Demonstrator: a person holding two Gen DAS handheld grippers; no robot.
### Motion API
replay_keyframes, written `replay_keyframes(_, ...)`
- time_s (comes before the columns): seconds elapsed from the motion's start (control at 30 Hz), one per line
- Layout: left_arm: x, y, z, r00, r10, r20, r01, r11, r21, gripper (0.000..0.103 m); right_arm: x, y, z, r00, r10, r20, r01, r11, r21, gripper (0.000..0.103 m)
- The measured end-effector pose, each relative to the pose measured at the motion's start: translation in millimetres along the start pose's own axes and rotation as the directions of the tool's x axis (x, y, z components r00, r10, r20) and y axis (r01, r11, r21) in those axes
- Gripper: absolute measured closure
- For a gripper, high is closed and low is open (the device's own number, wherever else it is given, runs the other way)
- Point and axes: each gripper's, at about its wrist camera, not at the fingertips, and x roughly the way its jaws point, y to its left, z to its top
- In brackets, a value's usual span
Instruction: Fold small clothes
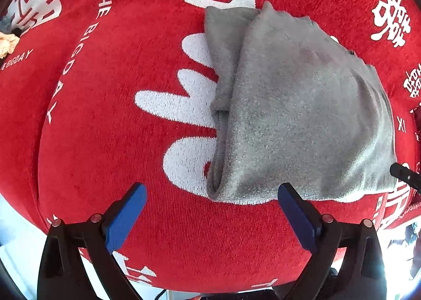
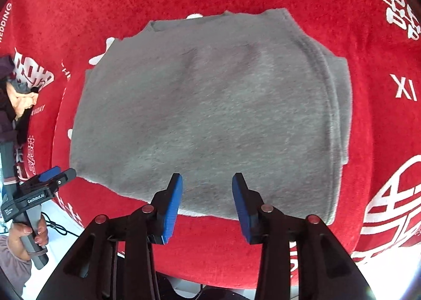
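A grey folded garment (image 1: 302, 105) lies flat on the red printed cloth (image 1: 118, 142), with a narrower folded layer showing along its left side. My left gripper (image 1: 211, 189) is open wide just above the garment's near left corner, and nothing is between its blue pads (image 1: 126, 218). In the right wrist view the same garment (image 2: 205, 105) fills the middle. My right gripper (image 2: 208, 177) hangs open over its near edge, its pads (image 2: 171, 205) apart and clear of the flat cloth. The left gripper (image 2: 56, 172) shows at the garment's left corner, held by a hand (image 2: 31, 234).
The red cloth (image 2: 381, 115) with white lettering covers the whole work surface; its near edge drops off close behind both grippers. A small heap of other clothes (image 2: 15, 94) lies at the far left, also seen as a pale bundle (image 1: 6, 42).
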Motion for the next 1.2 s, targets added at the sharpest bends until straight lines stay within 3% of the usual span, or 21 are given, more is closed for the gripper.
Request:
replay_keyframes(0.33, 2, 16, -12, 0.998, -0.058, -0.010, 0.057, 0.993, -0.103, 0.003, 15, 26, -8, 0.996, 0.073, -0.045, -0.074, 0.997, -0.024, 0.039)
replay_keyframes(0.57, -2, 39, -26, 0.995, -0.099, 0.008, 0.099, 0.975, -0.200, 0.003, 32, 59, -18, 0.973, 0.211, -0.097, -0.215, 0.976, -0.025, 0.038)
replay_keyframes(0.8, 4, 54, -35, 0.987, -0.162, -0.008, 0.155, 0.957, -0.244, 0.003, 67, 75, -23, 0.890, 0.438, -0.126, -0.419, 0.895, 0.151, 0.036)
replay_keyframes(0.93, 2, 58, -40, 0.949, -0.315, 0.034, 0.311, 0.905, -0.290, 0.003, 89, 66, -30, 0.829, 0.554, -0.072, -0.509, 0.803, 0.310, 0.036)
replay_keyframes(1.0, 3, 55, -41, 0.932, -0.358, 0.050, 0.356, 0.886, -0.297, 0.003, 99, 60, -35, 0.801, 0.598, -0.027, -0.547, 0.750, 0.372, 0.036)
replay_keyframes(1.2, 10, 40, -40, 0.906, -0.419, 0.052, 0.416, 0.863, -0.287, 0.003, 113, 46, -39, 0.761, 0.640, 0.106, -0.601, 0.635, 0.485, 0.036)
